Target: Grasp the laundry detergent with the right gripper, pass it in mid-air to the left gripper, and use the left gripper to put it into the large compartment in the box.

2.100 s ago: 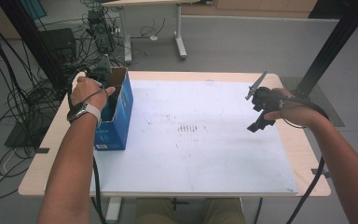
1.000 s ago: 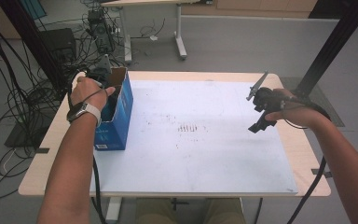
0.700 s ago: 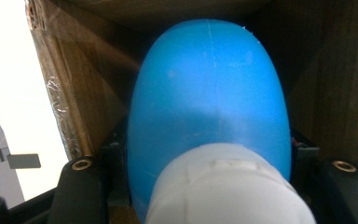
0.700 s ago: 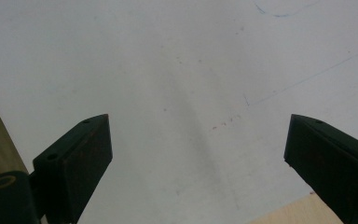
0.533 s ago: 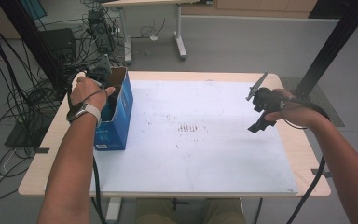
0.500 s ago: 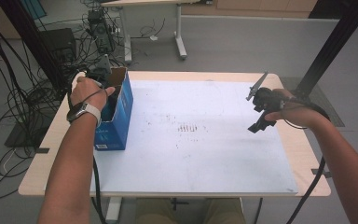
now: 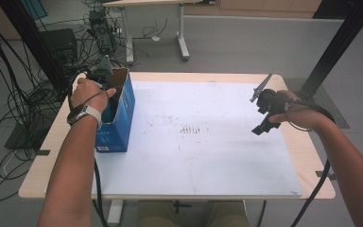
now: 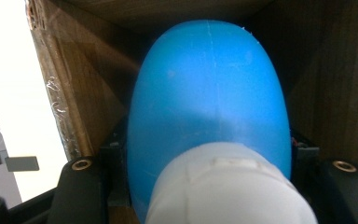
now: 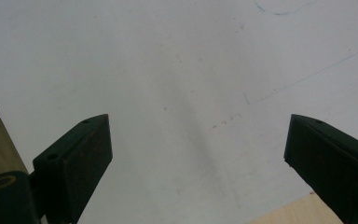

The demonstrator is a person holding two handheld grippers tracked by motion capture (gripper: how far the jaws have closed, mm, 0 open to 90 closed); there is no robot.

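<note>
Two grippers, far apart — the left gripper (image 7: 105,87) is clamped on a blue bottle (image 8: 208,93) down inside the box (image 7: 123,118), so out is straight up; the right gripper (image 7: 263,111) hovers wide open, empty.

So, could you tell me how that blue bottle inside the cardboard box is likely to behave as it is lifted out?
The blue bottle looks smooth and rounded, so it may slip or roll. Its plastic look suggests it is fairly light.
</note>
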